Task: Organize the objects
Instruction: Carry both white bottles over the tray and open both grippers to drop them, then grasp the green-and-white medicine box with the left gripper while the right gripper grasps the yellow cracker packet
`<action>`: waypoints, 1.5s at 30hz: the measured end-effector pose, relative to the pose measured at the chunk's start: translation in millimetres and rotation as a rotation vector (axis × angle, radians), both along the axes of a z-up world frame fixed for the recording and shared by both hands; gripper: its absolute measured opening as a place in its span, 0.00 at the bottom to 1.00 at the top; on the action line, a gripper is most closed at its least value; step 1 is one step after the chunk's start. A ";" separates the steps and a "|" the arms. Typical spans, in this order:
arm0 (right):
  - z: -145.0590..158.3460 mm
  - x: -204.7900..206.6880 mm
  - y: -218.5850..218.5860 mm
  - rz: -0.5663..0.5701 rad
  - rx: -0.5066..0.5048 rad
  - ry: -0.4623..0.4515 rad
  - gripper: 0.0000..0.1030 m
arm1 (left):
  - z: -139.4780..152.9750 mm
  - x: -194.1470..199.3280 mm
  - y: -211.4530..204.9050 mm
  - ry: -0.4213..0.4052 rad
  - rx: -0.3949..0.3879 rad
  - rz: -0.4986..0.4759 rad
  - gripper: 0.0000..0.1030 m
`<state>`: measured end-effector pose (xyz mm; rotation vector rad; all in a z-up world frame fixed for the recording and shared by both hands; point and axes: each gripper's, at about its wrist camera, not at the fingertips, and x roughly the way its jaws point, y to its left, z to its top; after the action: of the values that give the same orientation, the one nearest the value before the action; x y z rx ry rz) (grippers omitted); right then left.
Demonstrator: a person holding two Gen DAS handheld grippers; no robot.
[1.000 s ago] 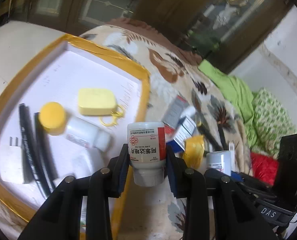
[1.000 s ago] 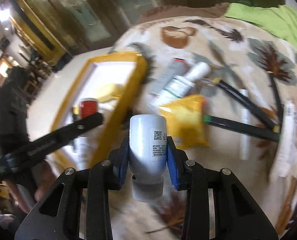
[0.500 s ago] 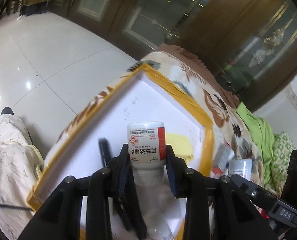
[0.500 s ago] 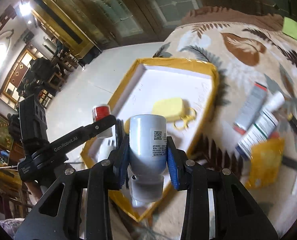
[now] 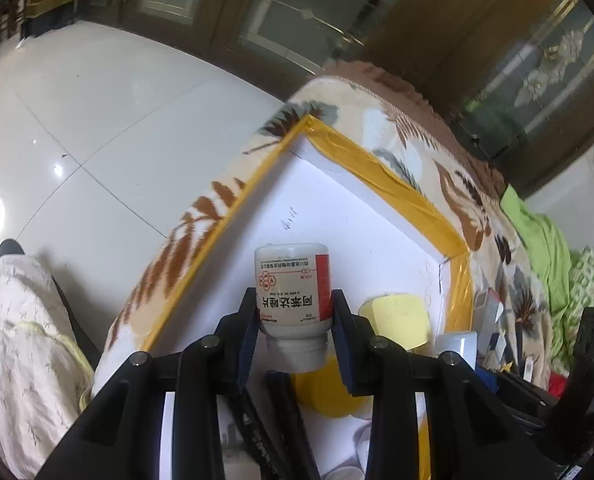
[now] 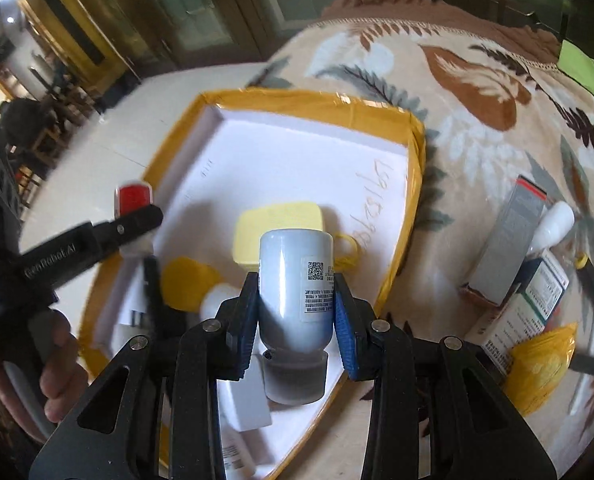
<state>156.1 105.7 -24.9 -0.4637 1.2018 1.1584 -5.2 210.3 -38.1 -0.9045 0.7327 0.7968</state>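
Both bottles look like light, rigid plastic with smooth, somewhat slippery sides, so the mid-body hold each has now, just above the neck, seems the sound place to grip. The left gripper [image 5: 293, 316] has its fingers clenched on a white medicine bottle [image 5: 293, 288] with a red-edged label and a ribbed white cap, held cap toward the camera over the white floor of the yellow-taped tray [image 5: 393, 180]. The right gripper [image 6: 295, 316] grasps a pale grey-blue bottle [image 6: 293, 280] bearing a QR-code label, likewise cap down, above the tray's near corner beside a yellow case [image 6: 277, 220].
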 end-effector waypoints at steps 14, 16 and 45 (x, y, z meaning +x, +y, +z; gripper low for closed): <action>-16.8 -7.6 5.2 0.004 -0.036 0.016 0.33 | -17.2 15.6 2.0 0.061 -0.037 -0.052 0.33; -17.6 -6.3 4.4 0.010 -0.033 0.030 0.33 | -17.3 16.1 2.6 0.066 -0.032 -0.056 0.33; 7.3 50.3 -75.8 -0.024 0.178 0.246 0.36 | 28.7 16.4 -57.7 -0.063 0.126 -0.152 0.67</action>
<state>206.4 29.9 -17.6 -0.1750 1.2967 1.3165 11.2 152.6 -9.4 -0.7483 0.6796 0.6693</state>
